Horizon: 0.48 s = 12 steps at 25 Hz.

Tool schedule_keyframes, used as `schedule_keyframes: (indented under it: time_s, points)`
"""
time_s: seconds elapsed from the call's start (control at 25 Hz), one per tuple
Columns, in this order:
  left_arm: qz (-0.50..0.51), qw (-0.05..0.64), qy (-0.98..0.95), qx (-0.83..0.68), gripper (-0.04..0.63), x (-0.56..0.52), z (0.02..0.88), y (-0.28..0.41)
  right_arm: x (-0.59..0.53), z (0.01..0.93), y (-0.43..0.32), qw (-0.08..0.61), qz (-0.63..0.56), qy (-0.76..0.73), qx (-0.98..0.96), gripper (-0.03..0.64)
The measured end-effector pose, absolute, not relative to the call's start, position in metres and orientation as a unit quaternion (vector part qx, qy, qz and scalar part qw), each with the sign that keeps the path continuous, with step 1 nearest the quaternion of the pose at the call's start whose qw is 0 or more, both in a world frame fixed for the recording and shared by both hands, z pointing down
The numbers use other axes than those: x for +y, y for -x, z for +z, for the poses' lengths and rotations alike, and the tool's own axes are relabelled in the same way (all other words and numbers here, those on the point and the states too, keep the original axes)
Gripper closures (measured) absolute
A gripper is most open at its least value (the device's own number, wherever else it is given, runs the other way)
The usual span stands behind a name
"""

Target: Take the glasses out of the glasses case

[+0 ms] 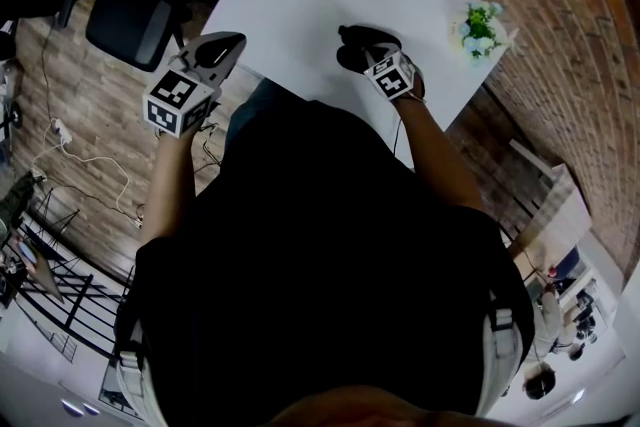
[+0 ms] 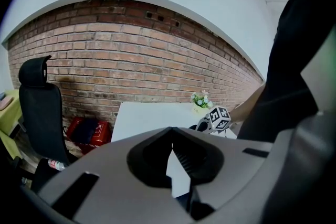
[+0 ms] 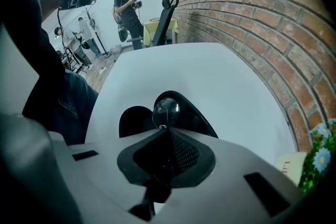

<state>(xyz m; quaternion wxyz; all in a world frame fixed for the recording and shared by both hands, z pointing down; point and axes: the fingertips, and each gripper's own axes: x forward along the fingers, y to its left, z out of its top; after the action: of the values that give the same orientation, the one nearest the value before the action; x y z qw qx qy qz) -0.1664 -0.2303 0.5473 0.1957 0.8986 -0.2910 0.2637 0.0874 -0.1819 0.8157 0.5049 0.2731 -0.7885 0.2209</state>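
The black glasses case (image 3: 194, 113) lies open on the white table (image 3: 210, 71), its lid half (image 3: 134, 120) to the left. My right gripper (image 3: 167, 131) is shut on the glasses, and one clear lens (image 3: 165, 112) shows just beyond the jaw tips, over the case. In the head view the right gripper (image 1: 362, 43) is over the case near the table's front edge. My left gripper (image 1: 228, 43) hangs off the table's left edge. Its jaws (image 2: 171, 135) are shut with nothing between them.
A small pot of flowers (image 1: 480, 30) stands at the table's right edge by the brick wall (image 3: 252, 13). A black office chair (image 1: 130, 10) and a red box (image 2: 86, 131) stand left of the table. People (image 3: 127, 8) stand in the room beyond the table's far end.
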Motion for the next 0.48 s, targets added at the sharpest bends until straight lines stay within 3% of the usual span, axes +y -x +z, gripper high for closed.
schedule_keyframes:
  time_s: [0.48]
  points:
    - [0.255, 0.175, -0.909, -0.28, 0.585, -0.214, 0.537, 0.154, -0.183, 0.789, -0.104, 0.483, 0.215, -0.308, -0.791, 0.592]
